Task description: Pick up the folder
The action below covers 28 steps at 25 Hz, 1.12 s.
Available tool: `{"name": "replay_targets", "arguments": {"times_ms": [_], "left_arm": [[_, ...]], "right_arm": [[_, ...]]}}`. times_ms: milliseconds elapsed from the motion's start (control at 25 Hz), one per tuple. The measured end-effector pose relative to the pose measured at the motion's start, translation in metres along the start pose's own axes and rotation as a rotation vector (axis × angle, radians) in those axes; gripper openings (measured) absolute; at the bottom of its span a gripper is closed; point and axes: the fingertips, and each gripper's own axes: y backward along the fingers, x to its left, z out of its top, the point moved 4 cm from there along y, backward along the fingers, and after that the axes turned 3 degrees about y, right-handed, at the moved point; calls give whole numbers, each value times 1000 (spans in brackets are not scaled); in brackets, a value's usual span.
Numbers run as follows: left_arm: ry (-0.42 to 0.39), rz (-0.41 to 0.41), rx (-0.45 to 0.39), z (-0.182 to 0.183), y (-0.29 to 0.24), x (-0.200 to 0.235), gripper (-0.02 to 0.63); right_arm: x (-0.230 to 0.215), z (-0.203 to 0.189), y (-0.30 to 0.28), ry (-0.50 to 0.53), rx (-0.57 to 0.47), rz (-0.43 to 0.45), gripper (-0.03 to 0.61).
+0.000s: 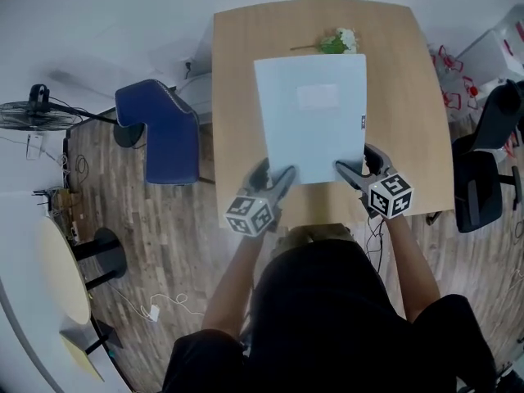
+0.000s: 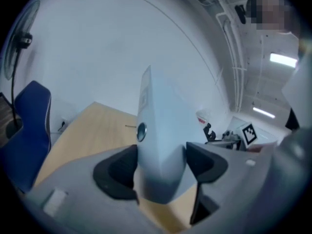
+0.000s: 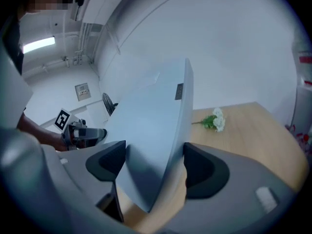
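- Writing: none could be read. A pale, blank-looking rectangular label [image 1: 317, 97] is noted on the upper face of the folder [image 1: 311, 117]. A small dark tag [image 1: 361, 121] sits at the folder's right edge, its print too small to read.
- A round finger hole [image 2: 141, 130] is seen on the spine in the left gripper view.
- Orientation: the folder's long axis runs away from the person, toward the far edge of the table [image 1: 409, 97]. The near short edge is toward the person and the broad face is up.
- Position: the folder is held over the table; wood is visible beneath its near corners in both gripper views.
- Left hand-held gripper [image 1: 274, 188]: jaws are set wide, with both pads pressed on the near left corner of the folder.
- Right hand-held gripper [image 1: 360, 170]: jaws are set wide, clamped on the near right corner.
- A white flower sprig [image 1: 337, 42] lies on the table just beyond the folder's far edge.
- Obscured: the table's near edge is covered by the person's body, and the folder's underside is not seen.
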Motion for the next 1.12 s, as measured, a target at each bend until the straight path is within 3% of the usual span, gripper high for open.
{"name": "replay_targets", "arguments": {"times_ms": [160, 480, 1120], "left_arm": [[-104, -29, -68, 39, 27, -19, 318], [-152, -98, -200, 99, 67, -49, 318], [-299, -141, -291, 129, 111, -80, 318]], "right_arm": [[29, 44, 17, 124, -80, -22, 371], [73, 110, 51, 218, -234, -63, 368], [123, 138, 88, 332, -372, -127, 365]]}}
